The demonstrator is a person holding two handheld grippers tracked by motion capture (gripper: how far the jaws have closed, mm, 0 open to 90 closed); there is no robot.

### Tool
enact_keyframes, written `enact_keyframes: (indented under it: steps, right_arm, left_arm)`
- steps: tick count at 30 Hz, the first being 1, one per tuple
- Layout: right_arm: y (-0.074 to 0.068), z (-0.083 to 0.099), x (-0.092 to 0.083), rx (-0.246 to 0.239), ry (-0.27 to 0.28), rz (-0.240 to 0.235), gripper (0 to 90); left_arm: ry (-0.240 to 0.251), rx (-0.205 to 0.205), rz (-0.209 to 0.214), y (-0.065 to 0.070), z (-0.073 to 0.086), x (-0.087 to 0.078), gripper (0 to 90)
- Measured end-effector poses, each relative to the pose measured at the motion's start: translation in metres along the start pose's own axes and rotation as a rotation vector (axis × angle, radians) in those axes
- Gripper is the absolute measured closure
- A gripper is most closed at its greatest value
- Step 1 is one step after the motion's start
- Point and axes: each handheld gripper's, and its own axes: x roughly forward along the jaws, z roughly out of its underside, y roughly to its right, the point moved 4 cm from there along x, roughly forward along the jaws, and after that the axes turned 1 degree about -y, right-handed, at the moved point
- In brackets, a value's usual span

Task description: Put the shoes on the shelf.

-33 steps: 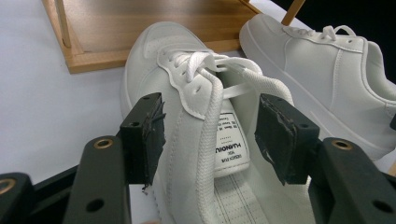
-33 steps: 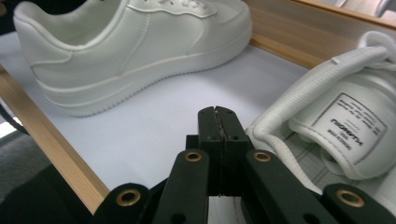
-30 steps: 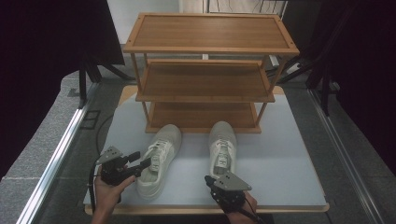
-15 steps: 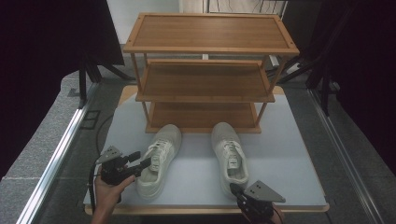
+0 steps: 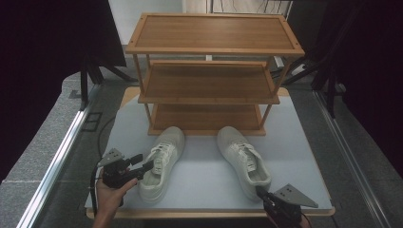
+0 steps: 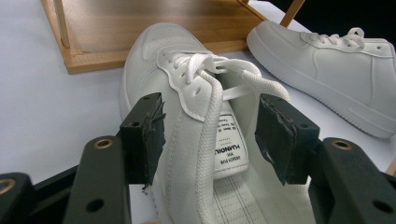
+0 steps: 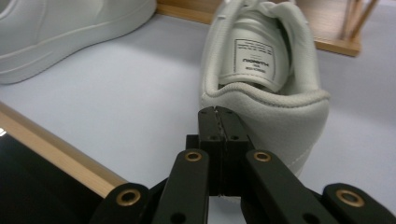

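Two white sneakers lie on the white tabletop [image 5: 204,185] in front of a wooden rack. The left shoe [image 5: 161,161] [image 6: 187,70] points toward the rack. My left gripper [image 5: 144,162] [image 6: 212,135] is open at that shoe's collar. One pad [image 6: 149,135] is outside the side wall, and the lace and tongue lie between the jaws. The other pad stands a little off the tongue. The right shoe [image 5: 242,159] [image 7: 266,79] lies at an angle, heel toward the front right. My right gripper [image 5: 260,191] [image 7: 218,114] is shut and empty, its tips right behind that heel.
A three-shelf wooden rack [image 5: 209,85] with bare shelves stands at the back of the table. The table's wooden front edge [image 7: 56,158] runs close under my right gripper. Grey floor and a metal rail [image 5: 52,166] lie to the left.
My right gripper moved right and toward the front edge. The right shoe turned, its heel swinging to the right. The left gripper and left shoe stayed put.
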Motion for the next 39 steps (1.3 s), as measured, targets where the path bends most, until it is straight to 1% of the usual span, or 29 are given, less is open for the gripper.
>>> enact_keyframes:
  steps: [8, 11, 13, 15, 16, 19, 21, 23, 26, 27, 32, 34, 36, 37, 38, 39]
  right_arm:
    - [0.015, 0.002, -0.004, 0.029, 0.007, 0.02, 89.4]
    - [0.02, 0.003, -0.006, 0.042, 0.008, 0.016, 89.3]
    - [0.018, 0.003, -0.006, 0.036, 0.006, 0.006, 89.2]
    - [0.015, 0.001, -0.006, 0.022, 0.024, -0.001, 88.0]
    - [0.013, -0.001, -0.006, 0.017, 0.033, -0.017, 87.1]
    - [0.011, -0.006, -0.007, 0.005, 0.06, -0.035, 83.8]
    - [0.011, -0.013, -0.009, -0.003, 0.088, -0.06, 81.0]
    - [0.012, -0.02, -0.012, -0.008, 0.115, -0.069, 80.0]
    - [0.02, -0.03, -0.015, -0.019, 0.138, -0.062, 77.9]
    - [0.024, -0.033, -0.015, -0.019, 0.143, -0.057, 77.3]
    - [0.047, -0.042, -0.01, -0.034, 0.142, -0.033, 68.4]
    - [0.058, -0.043, -0.005, -0.021, 0.145, -0.028, 63.7]
    - [0.067, -0.042, 0.0, 0.012, 0.15, -0.047, 61.3]
    - [0.07, -0.042, 0.003, 0.019, 0.148, -0.054, 60.4]
    - [0.072, -0.042, 0.006, 0.021, 0.144, -0.058, 59.2]
    - [0.074, -0.041, 0.009, 0.019, 0.139, -0.061, 57.5]
  left_arm:
    - [0.003, -0.003, -0.003, -0.001, 0.0, -0.001, 41.9]
    - [0.003, -0.003, -0.003, -0.001, 0.0, -0.001, 41.9]
    - [0.003, -0.003, -0.003, 0.0, 0.0, -0.001, 41.9]
    - [0.0, -0.001, -0.003, 0.0, 0.0, -0.001, 41.9]
    - [-0.001, 0.0, -0.003, 0.0, 0.0, -0.001, 41.8]
    - [-0.002, 0.002, -0.001, 0.0, -0.001, -0.001, 41.8]
    - [-0.001, 0.002, -0.005, 0.001, -0.001, -0.001, 41.7]
    - [0.0, 0.002, -0.005, 0.001, -0.001, -0.002, 41.7]
    - [-0.001, 0.005, -0.009, 0.001, -0.002, -0.003, 41.6]
    - [0.005, 0.006, -0.017, 0.001, -0.003, -0.004, 41.6]
    - [-0.001, 0.019, -0.028, 0.001, -0.005, -0.007, 41.3]
    - [-0.014, 0.021, -0.04, -0.001, -0.005, -0.006, 41.2]
    - [-0.027, 0.018, -0.05, -0.002, -0.004, -0.004, 41.1]
    - [-0.032, 0.017, -0.059, -0.002, -0.003, -0.004, 41.0]
    - [-0.036, 0.017, -0.058, -0.002, -0.003, -0.003, 40.9]
    - [-0.039, 0.02, -0.064, -0.002, -0.003, -0.002, 40.7]
